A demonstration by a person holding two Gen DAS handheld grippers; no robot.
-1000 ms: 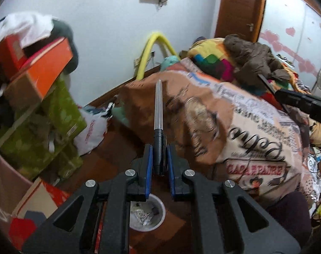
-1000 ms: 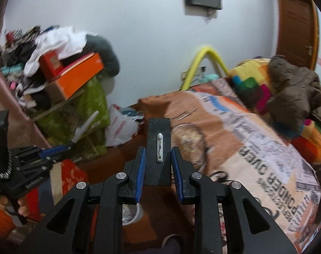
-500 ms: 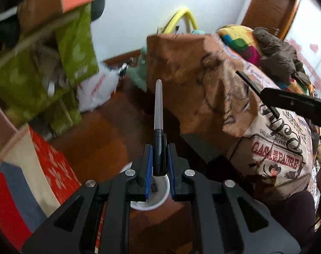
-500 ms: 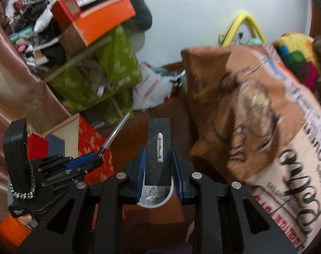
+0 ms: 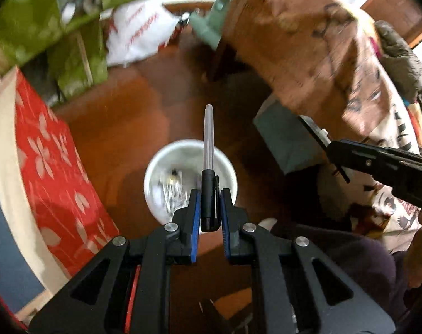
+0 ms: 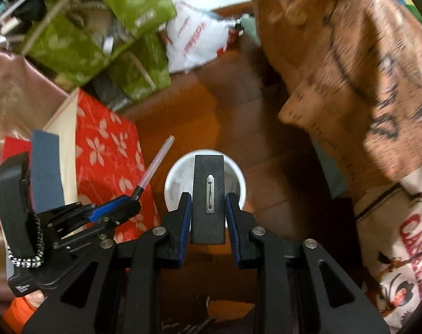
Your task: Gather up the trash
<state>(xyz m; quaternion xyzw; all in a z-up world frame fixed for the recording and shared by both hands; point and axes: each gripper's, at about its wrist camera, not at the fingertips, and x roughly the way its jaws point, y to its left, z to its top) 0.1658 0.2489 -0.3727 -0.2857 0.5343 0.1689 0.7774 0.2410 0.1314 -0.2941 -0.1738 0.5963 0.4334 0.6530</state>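
Two bits of trash we're holding above the white bin [image 5: 158, 164] on the floor: left gripper [image 5: 209, 208] jaws clamp a pen [image 5: 208, 150], right gripper [image 6: 208, 211] jaws pinch a flat black strip [image 6: 208, 192].

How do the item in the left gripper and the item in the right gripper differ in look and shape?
The pen in the left gripper is thin and round, with a clear barrel and black cap; the black plate in the right gripper is flat, rectangular and wide, with a small metal clip on its face. The pen juts further past the fingertips than the plate does. Both are clamped upright over the white bin.
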